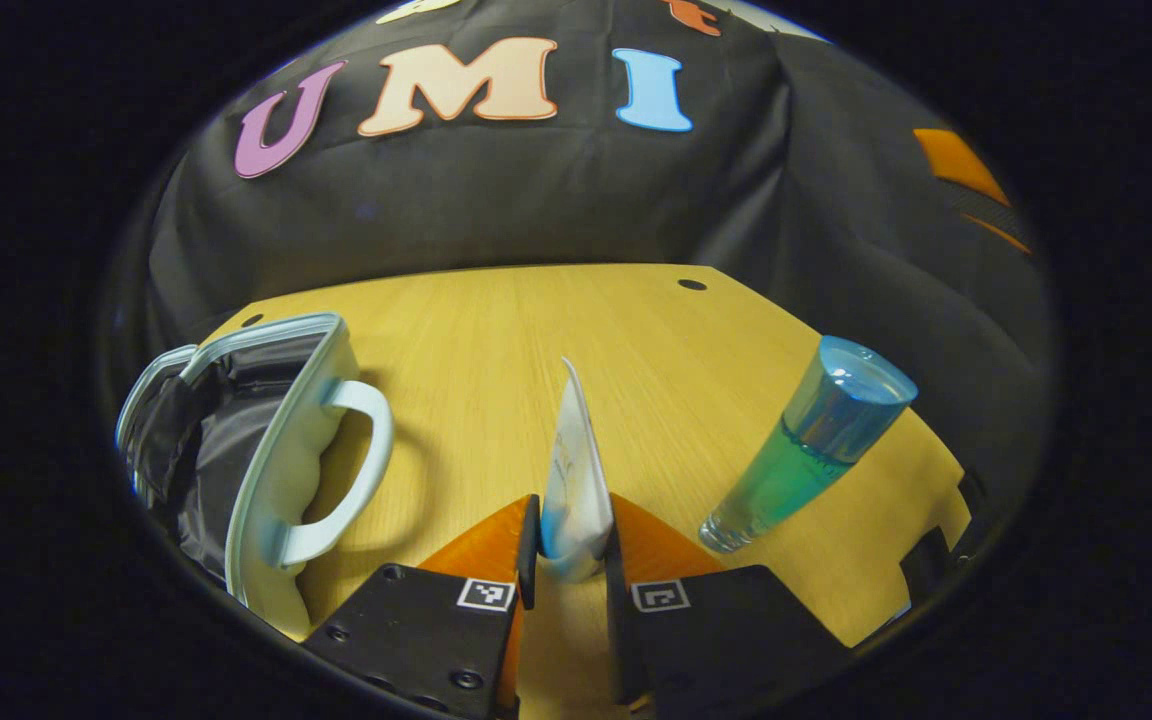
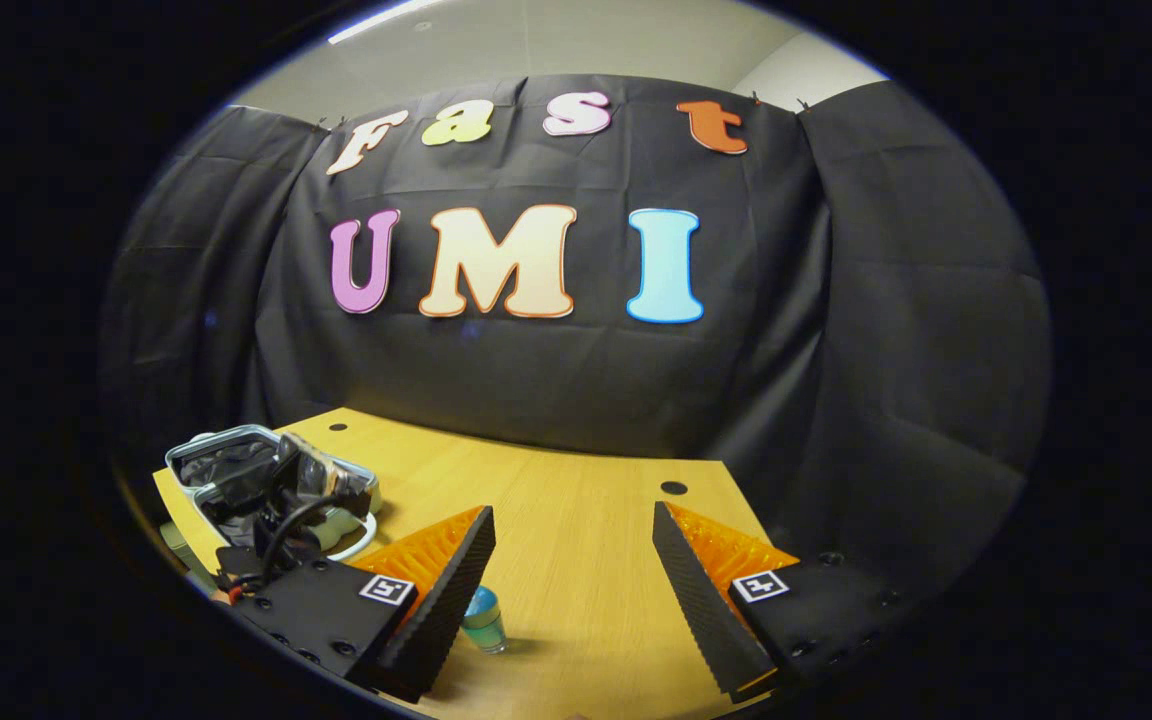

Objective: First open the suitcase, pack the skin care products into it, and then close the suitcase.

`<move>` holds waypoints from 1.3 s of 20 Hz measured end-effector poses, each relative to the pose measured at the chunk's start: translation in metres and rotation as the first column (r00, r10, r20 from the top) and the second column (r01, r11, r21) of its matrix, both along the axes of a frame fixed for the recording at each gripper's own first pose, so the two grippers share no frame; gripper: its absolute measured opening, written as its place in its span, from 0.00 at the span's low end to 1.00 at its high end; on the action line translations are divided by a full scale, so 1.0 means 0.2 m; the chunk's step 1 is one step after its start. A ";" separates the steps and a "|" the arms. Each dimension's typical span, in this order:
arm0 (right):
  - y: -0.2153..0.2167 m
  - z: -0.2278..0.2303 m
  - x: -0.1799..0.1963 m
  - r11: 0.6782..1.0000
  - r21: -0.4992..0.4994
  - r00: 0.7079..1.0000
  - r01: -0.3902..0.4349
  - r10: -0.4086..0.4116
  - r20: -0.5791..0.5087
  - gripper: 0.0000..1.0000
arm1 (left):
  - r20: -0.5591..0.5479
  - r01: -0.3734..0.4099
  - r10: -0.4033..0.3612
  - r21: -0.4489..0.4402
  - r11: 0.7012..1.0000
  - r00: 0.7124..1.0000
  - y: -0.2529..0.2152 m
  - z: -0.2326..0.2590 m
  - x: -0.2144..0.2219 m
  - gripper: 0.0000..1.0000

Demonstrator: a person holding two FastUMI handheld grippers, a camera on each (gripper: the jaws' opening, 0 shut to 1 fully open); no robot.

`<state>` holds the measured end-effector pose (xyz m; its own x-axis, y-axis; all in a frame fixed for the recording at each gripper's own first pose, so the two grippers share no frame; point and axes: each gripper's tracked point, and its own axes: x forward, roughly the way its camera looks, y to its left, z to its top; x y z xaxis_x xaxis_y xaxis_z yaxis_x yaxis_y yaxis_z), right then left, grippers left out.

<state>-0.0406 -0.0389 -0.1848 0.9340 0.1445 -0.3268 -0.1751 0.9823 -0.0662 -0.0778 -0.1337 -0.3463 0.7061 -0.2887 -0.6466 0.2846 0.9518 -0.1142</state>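
Note:
My left gripper [image 1: 572,525] is shut on a flat white tube [image 1: 576,470], which stands edge-on between the fingers above the wooden table [image 1: 536,330]. To its left the small pale suitcase [image 1: 281,470] lies open, with its dark lining [image 1: 201,450] and looped handle [image 1: 361,470] showing. A blue-green bottle [image 1: 806,450] stands upright to the right of the gripper. In the right gripper view my right gripper [image 2: 571,600] hangs open over the table with nothing between its fingers. The bottle [image 2: 483,620] stands just past its left finger. The open suitcase [image 2: 226,470] sits far left, with the other gripper [image 2: 311,480] beside it.
The black cloth wall [image 2: 556,380] closes off the back and right of the table. Two small dark holes [image 1: 692,285] [image 2: 673,488] sit near the table's far edge. Bare wood lies between the suitcase and the bottle.

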 end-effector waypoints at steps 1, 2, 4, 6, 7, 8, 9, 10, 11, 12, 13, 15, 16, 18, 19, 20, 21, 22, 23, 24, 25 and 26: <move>0.03 -0.03 -0.01 1.000 0.007 1.000 -0.018 0.018 -0.010 0.99 | -0.009 0.004 -0.004 0.004 1.000 1.000 0.01 0.01 0.00 0.25; 0.06 -0.07 -0.02 0.999 0.010 0.999 -0.033 0.033 -0.019 0.99 | -0.014 0.012 -0.012 0.009 1.000 1.000 0.03 0.03 0.00 0.25; 0.10 -0.15 -0.03 0.998 0.008 0.997 -0.060 0.060 -0.039 0.99 | -0.008 0.018 -0.018 0.020 1.000 1.000 0.06 0.08 0.00 0.25; 0.15 -0.23 -0.05 0.997 0.008 0.995 -0.080 0.080 -0.064 0.99 | -0.012 0.011 -0.011 0.017 1.000 1.000 0.09 0.14 0.00 0.25; 0.16 -0.27 -0.06 0.996 0.012 0.993 -0.088 0.089 -0.078 0.99 | -0.011 0.000 0.000 0.017 1.000 1.000 0.12 0.16 0.01 0.25; 0.18 -0.31 -0.07 0.995 0.014 0.991 -0.096 0.096 -0.090 1.00 | -0.010 -0.011 0.011 0.017 1.000 1.000 0.15 0.19 0.02 0.25; 0.19 -0.34 -0.07 0.995 0.014 0.989 -0.100 0.101 -0.104 1.00 | -0.008 -0.023 0.023 0.016 1.000 1.000 0.18 0.22 0.03 0.25; 0.20 -0.38 -0.08 0.994 0.016 0.987 -0.106 0.107 -0.117 0.99 | -0.006 -0.035 0.035 0.016 0.999 0.999 0.21 0.24 0.03 0.25; 0.21 -0.41 -0.09 0.994 0.016 0.985 -0.111 0.112 -0.128 0.99 | -0.004 -0.045 0.045 0.017 0.999 0.999 0.23 0.27 0.03 0.25; 0.21 -0.45 -0.10 0.993 0.015 0.983 -0.116 0.117 -0.141 0.99 | -0.002 -0.056 0.056 0.021 0.998 0.998 0.26 0.29 0.03 0.25; 0.22 -0.49 -0.11 0.993 0.015 0.980 -0.121 0.122 -0.155 0.99 | -0.003 -0.067 0.068 0.024 0.997 0.998 0.29 0.31 0.02 0.25; 0.24 -0.57 -0.15 0.991 0.015 0.974 -0.133 0.133 -0.184 0.99 | -0.002 -0.089 0.089 0.024 0.996 0.996 0.34 0.34 0.01 0.25; 0.25 -0.61 -0.16 0.989 0.018 0.969 -0.144 0.144 -0.201 0.99 | -0.007 -0.100 0.100 0.026 0.995 0.995 0.36 0.36 0.00 0.25; 0.29 -0.70 -0.19 0.986 0.025 0.958 -0.165 0.167 -0.233 0.98 | -0.008 -0.122 0.122 0.026 0.992 0.992 0.40 0.39 -0.01 0.25; 0.30 -0.74 -0.20 0.984 0.025 0.954 -0.175 0.175 -0.243 0.97 | -0.007 -0.131 0.131 0.029 0.991 0.991 0.43 0.40 -0.01 0.25; 0.31 -0.77 -0.20 0.983 0.028 0.950 -0.182 0.183 -0.254 0.96 | -0.006 -0.138 0.139 0.034 0.990 0.990 0.45 0.42 -0.02 0.25; 0.32 -0.80 -0.22 0.981 0.037 0.943 -0.191 0.194 -0.269 0.93 | -0.005 -0.145 0.146 0.040 0.989 0.989 0.47 0.42 -0.02 0.25; 0.32 -0.83 -0.23 0.980 0.045 0.938 -0.191 0.196 -0.286 0.92 | -0.006 -0.152 0.152 0.046 0.987 0.988 0.49 0.44 -0.03 0.25; 0.31 -0.84 -0.22 0.982 0.045 0.939 -0.183 0.188 -0.286 0.86 | -0.006 -0.159 0.160 0.051 0.986 0.987 0.51 0.44 -0.03 0.25; 0.28 -0.83 -0.19 0.986 0.038 0.947 -0.162 0.166 -0.275 0.83 | -0.003 -0.165 0.165 0.057 0.985 0.986 0.53 0.45 -0.03 0.25; 0.28 -0.82 -0.19 0.987 0.048 0.950 -0.151 0.158 -0.269 0.66 | -0.007 -0.170 0.170 0.062 0.984 0.985 0.54 0.45 -0.04 0.25; 0.29 -0.84 -0.18 0.986 0.051 0.944 -0.159 0.167 -0.286 0.48 | -0.011 -0.173 0.174 0.066 0.983 0.985 0.56 0.45 -0.05 0.25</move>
<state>-0.0772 0.0193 -0.3521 0.7635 0.2992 -0.5724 -0.3409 0.9394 0.0363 -0.0876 -0.0215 -0.2565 0.7310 -0.1195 -0.6718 0.1126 0.9922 -0.0540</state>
